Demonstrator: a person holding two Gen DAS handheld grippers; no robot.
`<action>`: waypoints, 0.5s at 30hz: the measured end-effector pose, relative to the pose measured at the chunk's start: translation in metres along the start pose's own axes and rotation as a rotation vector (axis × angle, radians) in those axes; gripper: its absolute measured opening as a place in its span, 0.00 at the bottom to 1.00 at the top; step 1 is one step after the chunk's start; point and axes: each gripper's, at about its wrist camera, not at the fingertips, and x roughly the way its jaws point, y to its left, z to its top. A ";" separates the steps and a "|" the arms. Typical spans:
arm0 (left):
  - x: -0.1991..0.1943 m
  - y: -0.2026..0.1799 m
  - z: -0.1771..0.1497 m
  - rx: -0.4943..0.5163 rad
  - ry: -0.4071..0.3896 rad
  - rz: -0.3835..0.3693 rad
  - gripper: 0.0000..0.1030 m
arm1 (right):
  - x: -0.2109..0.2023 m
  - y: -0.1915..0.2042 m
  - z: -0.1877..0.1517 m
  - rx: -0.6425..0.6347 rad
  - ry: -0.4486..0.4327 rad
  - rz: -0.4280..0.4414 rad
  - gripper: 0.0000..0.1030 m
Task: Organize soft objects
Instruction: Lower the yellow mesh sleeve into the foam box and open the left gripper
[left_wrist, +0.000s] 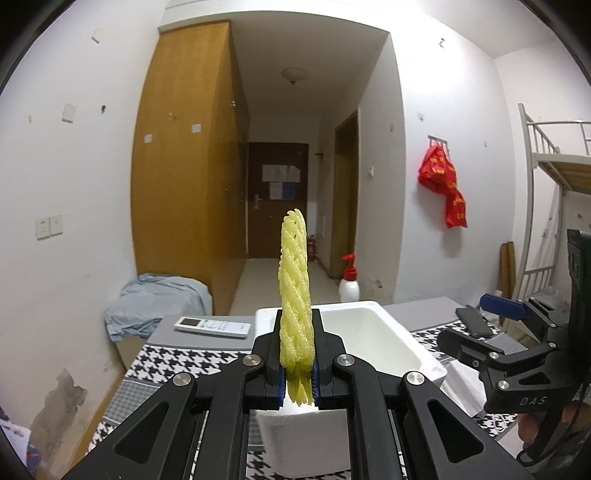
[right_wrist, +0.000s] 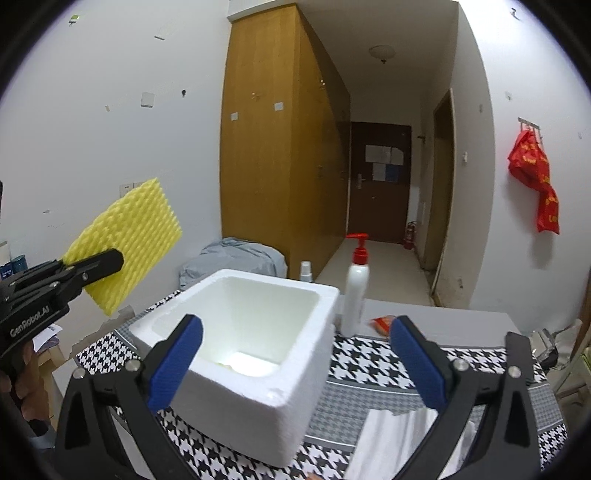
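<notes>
Holding a yellow foam net sheet (left_wrist: 294, 295), the left tool (left_wrist: 298, 325) has its jaws clamped on the sheet's lower edge; the blue pads press on it from both sides. From the left wrist view the sheet stands upright and is seen edge-on, rising well above the fingertips. From the right wrist view the same sheet (right_wrist: 125, 243) shows its broad ribbed face, tilted, raised in the air to the left of the white foam box (right_wrist: 236, 369) and apart from it, not inside.

Right tool (right_wrist: 295, 354): jaws spread wide, nothing between the blue pads (right_wrist: 177, 362). It hangs in front of the box, with the box's near corner seen between the fingers. In the left wrist view the right tool (left_wrist: 480, 332) sits at the right edge, a hand (left_wrist: 535, 424) partly visible below it.

Box: open top, sits on the counter (right_wrist: 369, 369), which has a black-and-white houndstooth cover. Something pale lies on the box floor; cannot tell what it is.

Other items on the counter: white pump bottle with red top (right_wrist: 356, 284) just beside the box's far right corner, a small clear spray bottle (right_wrist: 306, 271) behind the box, a white remote control (left_wrist: 212, 327) to the left of the box, a white cloth (right_wrist: 399, 439) at near right.
</notes>
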 end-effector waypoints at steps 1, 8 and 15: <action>0.002 -0.001 0.001 -0.001 0.005 -0.013 0.10 | -0.001 -0.002 -0.001 0.003 0.000 -0.009 1.00; 0.020 -0.012 0.002 0.016 0.046 -0.080 0.10 | -0.009 -0.022 -0.009 0.032 0.007 -0.071 1.00; 0.036 -0.018 0.002 0.026 0.096 -0.121 0.10 | -0.014 -0.035 -0.016 0.056 0.016 -0.107 1.00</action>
